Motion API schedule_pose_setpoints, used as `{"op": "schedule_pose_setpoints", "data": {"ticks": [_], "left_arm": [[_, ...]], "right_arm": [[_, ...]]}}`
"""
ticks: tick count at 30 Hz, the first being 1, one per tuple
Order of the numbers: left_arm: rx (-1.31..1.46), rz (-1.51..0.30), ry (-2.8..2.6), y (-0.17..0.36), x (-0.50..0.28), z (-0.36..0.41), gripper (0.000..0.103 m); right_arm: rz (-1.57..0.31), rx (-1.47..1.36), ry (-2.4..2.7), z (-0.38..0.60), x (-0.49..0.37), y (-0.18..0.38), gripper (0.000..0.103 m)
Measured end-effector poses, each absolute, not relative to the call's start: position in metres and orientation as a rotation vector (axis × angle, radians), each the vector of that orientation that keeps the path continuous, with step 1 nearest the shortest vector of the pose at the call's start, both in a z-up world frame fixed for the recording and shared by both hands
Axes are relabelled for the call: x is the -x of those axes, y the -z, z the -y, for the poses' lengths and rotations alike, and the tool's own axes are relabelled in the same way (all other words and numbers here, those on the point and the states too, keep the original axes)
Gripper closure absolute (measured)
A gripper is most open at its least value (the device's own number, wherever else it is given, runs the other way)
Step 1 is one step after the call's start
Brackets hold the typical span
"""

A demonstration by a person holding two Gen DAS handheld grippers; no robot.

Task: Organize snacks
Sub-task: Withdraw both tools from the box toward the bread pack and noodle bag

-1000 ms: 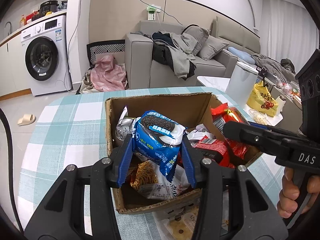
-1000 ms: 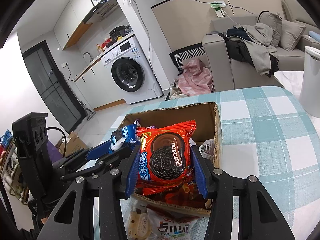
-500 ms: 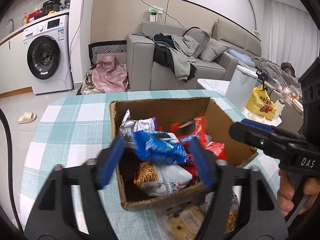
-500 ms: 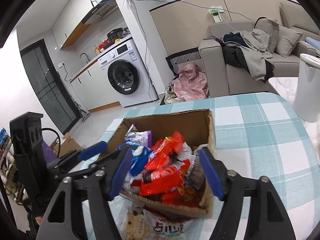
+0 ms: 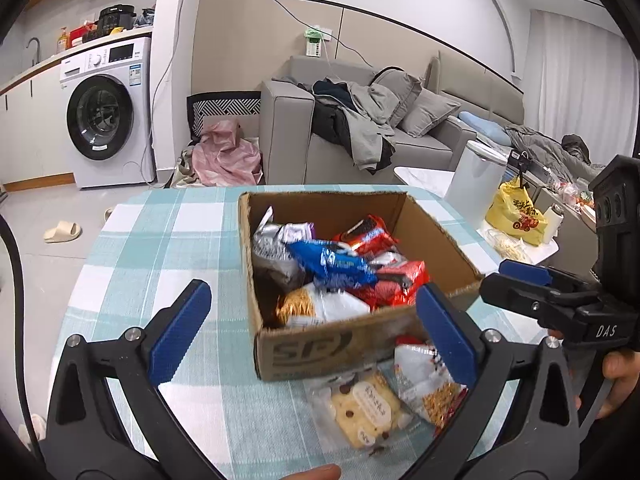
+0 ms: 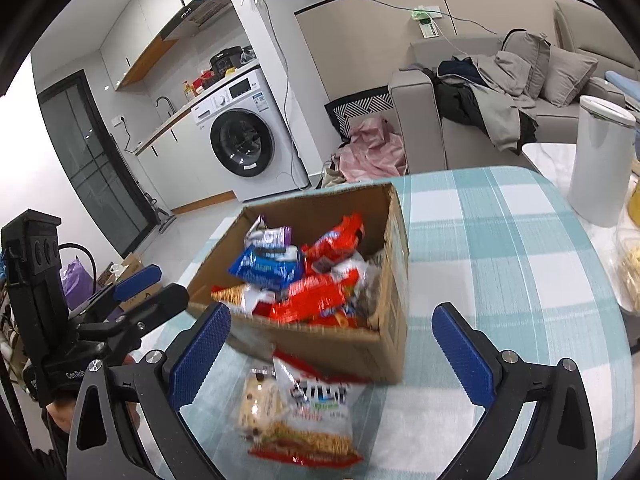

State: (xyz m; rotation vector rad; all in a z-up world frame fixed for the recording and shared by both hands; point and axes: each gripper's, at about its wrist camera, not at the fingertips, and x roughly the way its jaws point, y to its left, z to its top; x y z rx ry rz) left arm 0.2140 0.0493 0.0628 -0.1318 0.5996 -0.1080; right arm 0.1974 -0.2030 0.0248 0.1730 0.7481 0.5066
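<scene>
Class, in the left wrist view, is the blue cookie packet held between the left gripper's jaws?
No: the blue cookie packet lies inside the brown cardboard box.

Left gripper (image 5: pixel 312 326): black triangulated frame, silver screw heads, ribbed blue pads (image 5: pixel 180 332) on both fingers; a black cable at its left side. Right gripper (image 6: pixel 330 354): same black frame, silver screws, blue textured pads (image 6: pixel 460 354); white "DAS" lettering on its black body.

Both grippers just popped wide open, nothing between the jaws. Left gripper (image 5: pixel 312 330) and right gripper (image 6: pixel 330 350) both angle downward, side by side. A hand (image 5: pixel 618 376) grips the right one's handle.
</scene>
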Motion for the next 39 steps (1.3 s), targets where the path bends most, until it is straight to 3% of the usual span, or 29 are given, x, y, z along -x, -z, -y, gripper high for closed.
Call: {"op": "schedule_pose_setpoints", "data": {"ticks": [19, 39], "left_arm": [[0.110, -0.639, 0.063, -0.017, -0.154, -0.047, 0.001], [0.070, -0.713, 0.066, 0.023, -0.163, -0.040, 0.001]], "right_arm": [[-0.784, -0.163, -0.513, 0.206, -0.154, 0.006, 0.000], [-0.924, -0.129, -0.545, 0.178, -0.168, 0.051, 0.000]]}}
